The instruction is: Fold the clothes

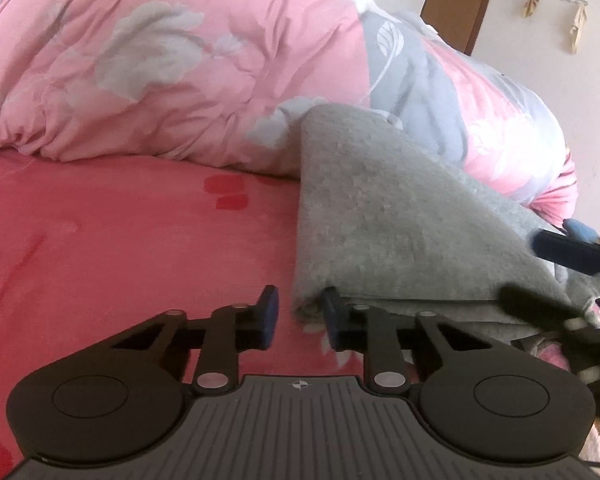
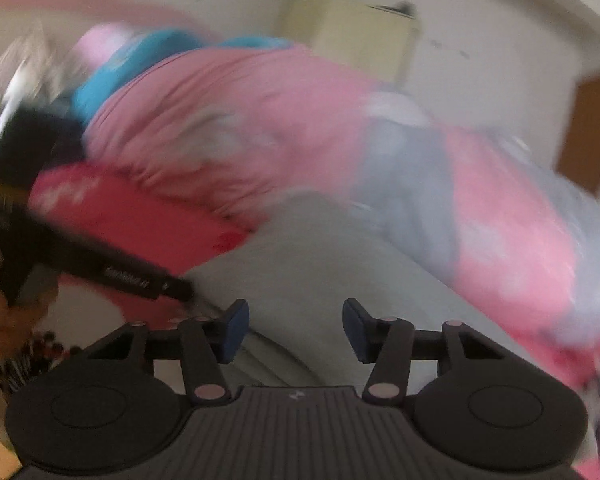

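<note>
A grey folded garment (image 1: 380,216) lies on the red bedsheet (image 1: 120,248), its far end against the quilt. My left gripper (image 1: 300,314) sits at the garment's near left corner. Its jaws stand a little apart; the corner lies between them, with a strip of red sheet showing beside the left pad. My right gripper (image 1: 524,268) comes in blurred from the right over the garment's right side. In the blurred right wrist view my right gripper (image 2: 296,332) is open above the grey garment (image 2: 320,248), with nothing between its pads. The left gripper's black body (image 2: 140,276) reaches in from the left.
A bulky pink floral quilt (image 1: 180,60) is heaped along the back of the bed, grey-blue at its right end. A brown door (image 1: 460,0) and wall hooks (image 1: 560,4) are behind. A person's hand (image 2: 4,320) shows at the left edge.
</note>
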A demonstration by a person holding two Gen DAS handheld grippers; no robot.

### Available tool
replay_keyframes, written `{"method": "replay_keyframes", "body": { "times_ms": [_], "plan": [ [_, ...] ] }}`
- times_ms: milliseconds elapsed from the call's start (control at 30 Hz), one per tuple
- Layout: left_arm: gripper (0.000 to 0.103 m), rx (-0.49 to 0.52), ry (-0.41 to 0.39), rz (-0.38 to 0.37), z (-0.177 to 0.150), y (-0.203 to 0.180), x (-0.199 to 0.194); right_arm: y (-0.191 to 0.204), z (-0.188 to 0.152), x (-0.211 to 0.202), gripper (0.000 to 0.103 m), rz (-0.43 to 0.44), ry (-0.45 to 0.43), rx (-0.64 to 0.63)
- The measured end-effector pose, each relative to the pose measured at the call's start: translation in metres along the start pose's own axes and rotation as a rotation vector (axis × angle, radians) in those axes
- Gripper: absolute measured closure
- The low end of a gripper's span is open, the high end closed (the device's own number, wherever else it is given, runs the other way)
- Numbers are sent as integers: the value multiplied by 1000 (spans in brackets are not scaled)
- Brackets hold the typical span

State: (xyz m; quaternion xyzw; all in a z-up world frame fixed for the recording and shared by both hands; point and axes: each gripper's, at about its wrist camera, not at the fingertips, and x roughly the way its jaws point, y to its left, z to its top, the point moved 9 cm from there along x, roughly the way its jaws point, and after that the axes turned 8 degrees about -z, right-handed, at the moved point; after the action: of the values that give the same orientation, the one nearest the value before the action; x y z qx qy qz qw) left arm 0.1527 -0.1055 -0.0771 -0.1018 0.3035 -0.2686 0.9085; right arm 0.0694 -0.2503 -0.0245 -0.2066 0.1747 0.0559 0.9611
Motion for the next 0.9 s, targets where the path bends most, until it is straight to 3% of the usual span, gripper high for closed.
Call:
{"method": "replay_keyframes", "body": {
  "times_ms": [200,300,333,433,533,700,767,900],
  "plan": [
    [90,5,-12,-15,1,-1,-3,47,6,33,57,-23,4,-228],
    [90,21,-19,-20,0,-5,-5,55,6,45,71,-45,9,-289],
    [90,30,-23,-21,0,-7,-6,54,7,44,81,-57,6,-282],
    [88,59,-7,-31,-3,-12,-7,40,13,40,92,-95,-19,-207],
    [85,82,29,-36,-9,-16,-4,16,22,34,94,-160,-53,-142],
    [69,96,83,-32,-17,-22,5,-47,30,27,95,-295,-76,15],
    [61,98,91,-31,-19,-25,8,-75,26,21,95,-346,-68,77],
    [56,120,92,-35,-21,-31,11,-129,-1,9,95,-448,-13,204]
  ]
}}
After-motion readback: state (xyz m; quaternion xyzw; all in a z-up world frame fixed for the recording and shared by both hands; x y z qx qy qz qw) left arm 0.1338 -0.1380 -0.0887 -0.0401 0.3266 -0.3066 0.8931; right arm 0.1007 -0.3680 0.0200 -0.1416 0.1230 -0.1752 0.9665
